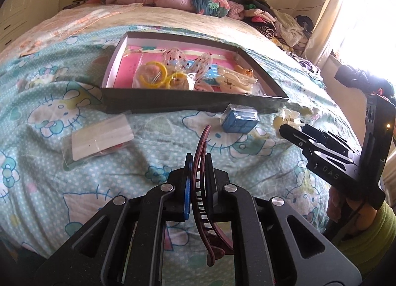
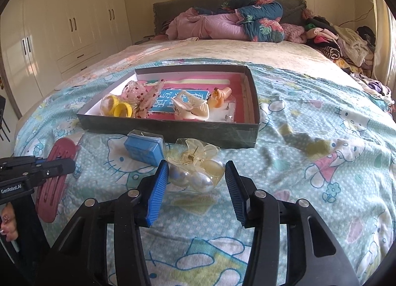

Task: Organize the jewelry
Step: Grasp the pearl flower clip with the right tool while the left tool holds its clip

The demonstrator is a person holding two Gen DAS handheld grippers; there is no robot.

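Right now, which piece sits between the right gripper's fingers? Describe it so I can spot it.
Start at the shallow dark box on the bed. Just in front lies a clear yellowish flower-shaped claw clip with pearly lobes, right of the blue case; it alone is translucent.

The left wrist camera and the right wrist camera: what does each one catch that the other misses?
Only the left wrist view shows the flat white packet on the bedspread and the bright window.

Only the right wrist view shows the wardrobe doors and, up close, the pearly clear flower clip between the right gripper pads, not yet clamped.

Both show the open box of hair accessories, the small blue box, and the dark red hair clip pinched in the left gripper.
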